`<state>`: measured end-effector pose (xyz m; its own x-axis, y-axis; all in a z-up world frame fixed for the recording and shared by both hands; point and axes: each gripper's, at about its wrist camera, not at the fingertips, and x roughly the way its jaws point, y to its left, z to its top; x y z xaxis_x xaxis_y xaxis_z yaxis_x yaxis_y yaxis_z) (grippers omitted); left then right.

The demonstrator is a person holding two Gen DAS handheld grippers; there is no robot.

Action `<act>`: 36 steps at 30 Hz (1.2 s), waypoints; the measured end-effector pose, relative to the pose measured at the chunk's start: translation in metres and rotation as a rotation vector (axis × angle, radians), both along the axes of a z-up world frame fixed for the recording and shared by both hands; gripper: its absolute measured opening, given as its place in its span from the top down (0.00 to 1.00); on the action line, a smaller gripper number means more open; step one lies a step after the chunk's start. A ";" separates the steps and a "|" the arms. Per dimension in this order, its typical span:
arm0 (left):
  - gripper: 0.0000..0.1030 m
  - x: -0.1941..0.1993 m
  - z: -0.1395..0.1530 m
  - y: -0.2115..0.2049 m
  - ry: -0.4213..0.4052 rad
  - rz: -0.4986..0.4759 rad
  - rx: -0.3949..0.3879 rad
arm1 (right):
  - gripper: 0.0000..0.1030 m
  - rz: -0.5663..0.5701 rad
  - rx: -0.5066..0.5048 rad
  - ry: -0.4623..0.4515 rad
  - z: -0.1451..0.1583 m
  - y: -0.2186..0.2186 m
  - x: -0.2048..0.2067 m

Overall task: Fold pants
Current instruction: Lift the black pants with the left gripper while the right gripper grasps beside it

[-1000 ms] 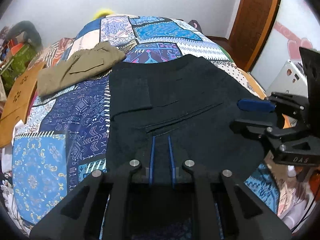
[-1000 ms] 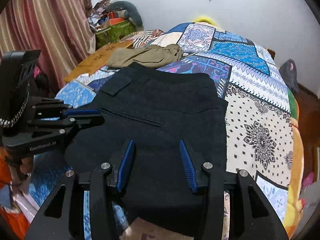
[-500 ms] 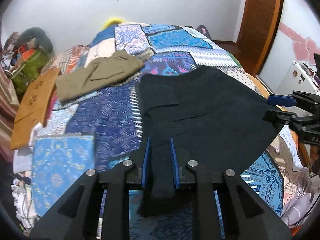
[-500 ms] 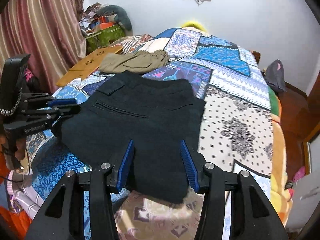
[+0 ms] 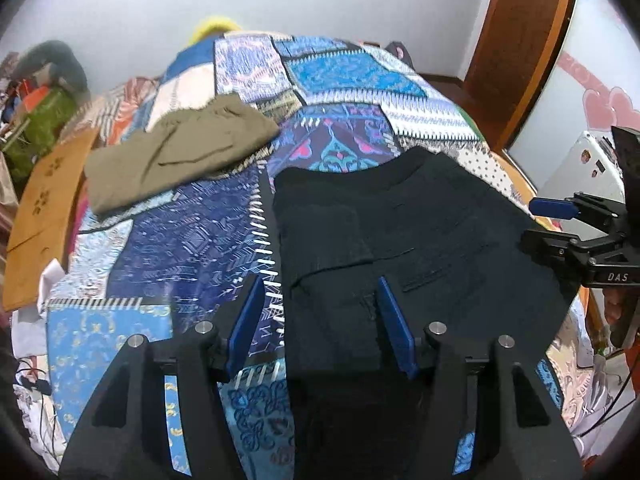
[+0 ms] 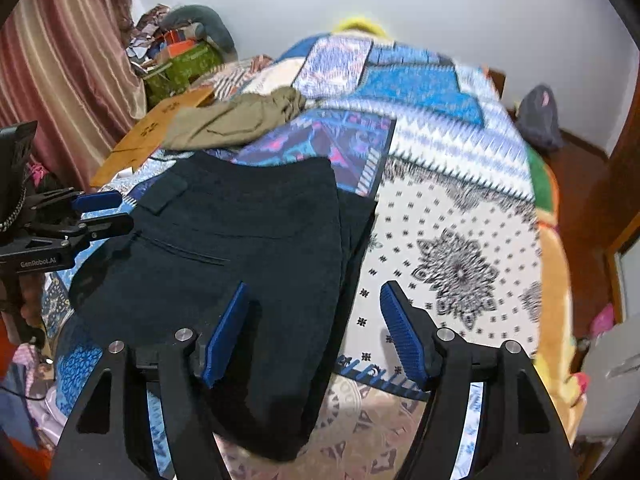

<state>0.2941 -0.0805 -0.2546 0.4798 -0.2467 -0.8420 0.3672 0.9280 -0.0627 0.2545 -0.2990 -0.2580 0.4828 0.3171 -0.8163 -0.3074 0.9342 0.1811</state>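
Black pants (image 5: 420,240) lie folded flat on the patchwork quilt (image 5: 340,76), hanging over the bed's near edge. My left gripper (image 5: 320,320) hovers over the pants' left edge; its jaws are opening, and the blue pads stand clear of the cloth below them. My right gripper (image 6: 316,332) sits over the right edge of the black pants (image 6: 248,248), its jaws also opening, pads off the fabric. Each view shows the other gripper at its side: the right gripper (image 5: 544,222) and the left gripper (image 6: 108,214).
Folded olive pants (image 5: 180,156) (image 6: 236,120) lie farther up the bed. A wooden board (image 5: 44,216) leans at the bed's left side beside a green bag (image 6: 180,68) and a striped curtain (image 6: 60,60). A wooden door (image 5: 516,48) and a dark bag (image 6: 538,116) stand at the right.
The left jaws, earlier pinched on a fold of black cloth, have spread and let it drop. The right jaws have widened too. Both grippers have drawn back from the pants.
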 end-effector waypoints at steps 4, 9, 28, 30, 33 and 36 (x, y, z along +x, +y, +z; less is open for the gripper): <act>0.34 0.013 -0.013 0.001 0.059 -0.013 -0.041 | 0.34 0.009 0.068 0.084 -0.018 -0.005 0.014; 0.22 0.029 -0.026 0.011 0.135 -0.010 -0.111 | 0.28 0.033 0.116 0.134 -0.029 -0.009 0.030; 0.13 0.080 -0.054 -0.009 0.327 -0.096 -0.221 | 0.18 0.126 0.257 0.256 -0.056 0.000 0.069; 0.17 0.082 -0.052 -0.018 0.312 -0.110 -0.198 | 0.22 0.131 0.258 0.260 -0.056 0.003 0.071; 0.27 0.082 -0.046 -0.024 0.276 -0.114 -0.166 | 0.37 0.140 0.251 0.248 -0.051 0.006 0.072; 0.46 0.081 -0.038 -0.021 0.248 -0.094 -0.162 | 0.52 0.139 0.244 0.232 -0.047 0.007 0.071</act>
